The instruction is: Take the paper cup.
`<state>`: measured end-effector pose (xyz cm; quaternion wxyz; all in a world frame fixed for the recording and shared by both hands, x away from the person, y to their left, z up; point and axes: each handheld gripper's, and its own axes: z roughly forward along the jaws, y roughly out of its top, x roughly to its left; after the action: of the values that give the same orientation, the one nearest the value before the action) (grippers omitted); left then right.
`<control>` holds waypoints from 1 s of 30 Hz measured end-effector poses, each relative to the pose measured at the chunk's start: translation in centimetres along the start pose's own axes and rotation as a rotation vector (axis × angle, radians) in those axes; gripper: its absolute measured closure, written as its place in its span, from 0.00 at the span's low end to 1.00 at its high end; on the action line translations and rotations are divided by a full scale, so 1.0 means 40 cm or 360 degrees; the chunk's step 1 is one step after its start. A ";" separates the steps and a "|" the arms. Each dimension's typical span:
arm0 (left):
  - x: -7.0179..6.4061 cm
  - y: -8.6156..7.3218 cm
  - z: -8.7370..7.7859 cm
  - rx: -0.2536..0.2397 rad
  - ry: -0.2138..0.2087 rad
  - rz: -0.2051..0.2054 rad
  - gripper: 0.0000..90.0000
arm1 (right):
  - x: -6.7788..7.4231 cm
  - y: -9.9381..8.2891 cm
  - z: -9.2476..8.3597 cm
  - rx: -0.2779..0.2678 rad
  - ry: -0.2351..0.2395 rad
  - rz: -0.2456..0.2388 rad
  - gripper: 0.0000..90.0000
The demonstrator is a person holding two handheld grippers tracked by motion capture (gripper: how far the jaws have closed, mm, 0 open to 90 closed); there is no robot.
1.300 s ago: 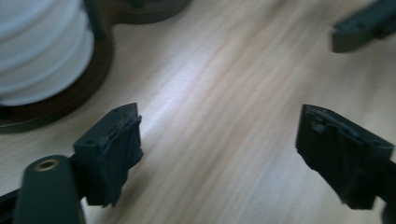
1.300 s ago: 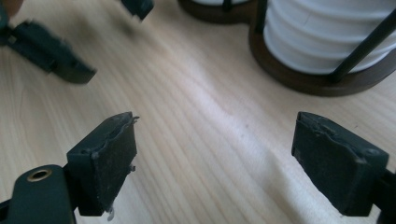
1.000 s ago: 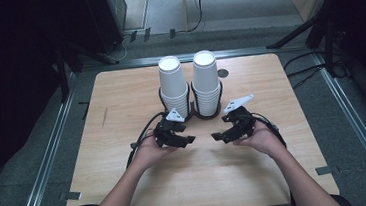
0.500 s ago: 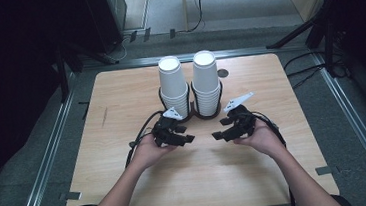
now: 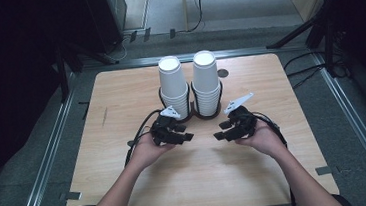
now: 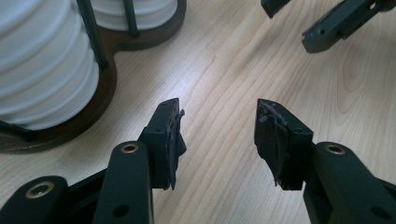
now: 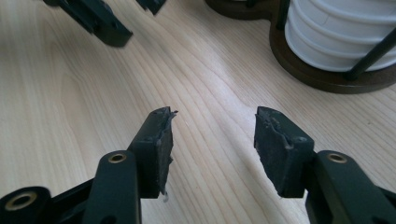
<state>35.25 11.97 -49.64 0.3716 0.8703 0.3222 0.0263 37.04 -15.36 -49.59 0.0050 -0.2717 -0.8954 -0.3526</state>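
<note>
Two stacks of white paper cups (image 5: pixel 173 84) (image 5: pixel 205 78) stand upside down in a dark wooden holder (image 5: pixel 194 116) with thin black rods, mid-table. My left gripper (image 5: pixel 186 137) rests just in front of the left stack, pointing right. My right gripper (image 5: pixel 218 132) faces it from the right, a short gap apart. The left gripper view has its jaws (image 6: pixel 217 130) apart over bare wood, cups (image 6: pixel 42 70) at the left. The right gripper view has its jaws (image 7: pixel 212 135) apart too, cups (image 7: pixel 341 32) at the upper right. Both pairs of jaws have just been closing, with nothing between them.
The light wooden table (image 5: pixel 121 103) has bare room left, right and in front of the holder. A small dark round spot (image 5: pixel 223 73) lies behind the right stack. Cables trail from both grippers. Dark floor and metal rails surround the table.
Both hands have kept their place in front of the cup holder. The right gripper's jaws look a little narrower than a second ago.
</note>
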 end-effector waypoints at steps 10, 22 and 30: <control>0.000 0.018 -0.014 -0.0009 -0.0003 -0.0087 0.67 | -0.001 0.011 -0.018 -0.0008 0.0000 -0.0010 0.47; -0.014 0.109 -0.034 -0.0046 0.0075 -0.0057 0.89 | -0.018 0.066 -0.066 -0.0024 -0.0028 -0.0026 0.42; -0.021 0.162 -0.029 -0.0076 0.0123 -0.0058 0.93 | -0.030 0.103 -0.088 -0.0041 -0.0051 -0.0029 0.40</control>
<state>37.76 8.87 -44.34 0.3801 0.8535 0.3513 0.0607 39.46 -15.68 -44.58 -0.0159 -0.2692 -0.8933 -0.3596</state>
